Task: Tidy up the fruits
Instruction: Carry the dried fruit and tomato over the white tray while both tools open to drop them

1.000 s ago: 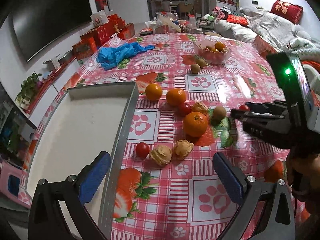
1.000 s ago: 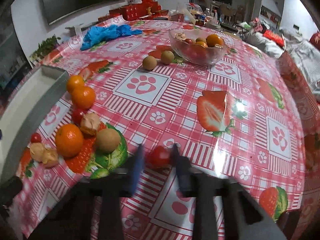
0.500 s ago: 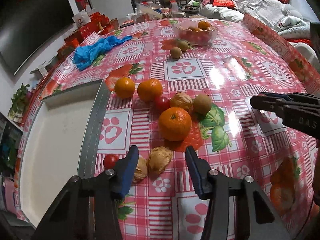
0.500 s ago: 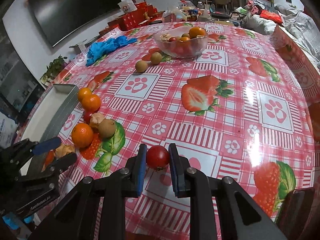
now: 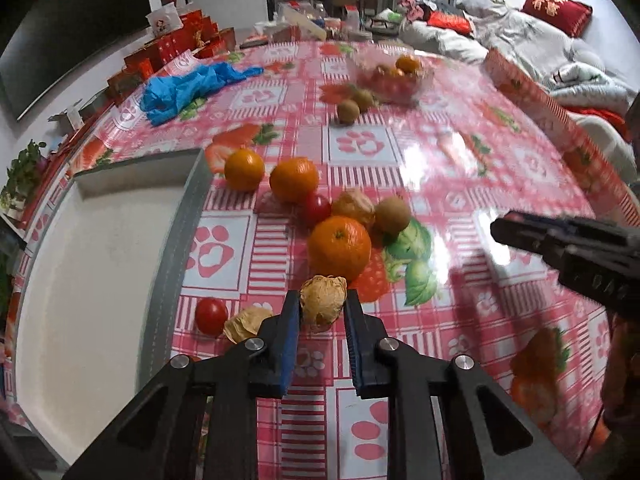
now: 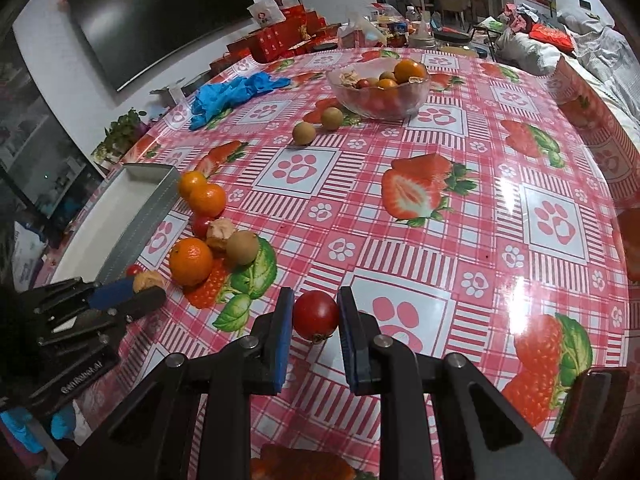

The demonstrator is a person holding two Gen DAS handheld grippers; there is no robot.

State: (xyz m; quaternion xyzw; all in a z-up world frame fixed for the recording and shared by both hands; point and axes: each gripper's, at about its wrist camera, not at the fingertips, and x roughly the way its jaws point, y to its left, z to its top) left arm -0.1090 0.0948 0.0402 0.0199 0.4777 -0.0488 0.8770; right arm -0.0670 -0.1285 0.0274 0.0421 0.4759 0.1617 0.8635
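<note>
My left gripper (image 5: pixel 322 310) is shut on a papery tan husk fruit (image 5: pixel 323 299) low over the table. A second husk fruit (image 5: pixel 246 323) and a cherry tomato (image 5: pixel 211 315) lie to its left, a large orange (image 5: pixel 340 248) just beyond. My right gripper (image 6: pixel 314 314) is shut on a red cherry tomato (image 6: pixel 316 315) and holds it above the table. More oranges (image 5: pixel 294 179), a tomato (image 5: pixel 317 208), a husk fruit (image 5: pixel 354 209) and a brown round fruit (image 5: pixel 392 215) lie in a cluster. A glass bowl (image 6: pixel 380 98) of fruit stands at the far side.
A white tray with grey walls (image 5: pixel 176 248) sits left of the fruit cluster. Two brown fruits (image 6: pixel 318 126) lie before the bowl. Blue gloves (image 5: pixel 188 86) lie at the far left. Red boxes and clutter line the table's far edge.
My left gripper moved forward and closed on the husk fruit. My right gripper lifted the cherry tomato and keeps holding it.
</note>
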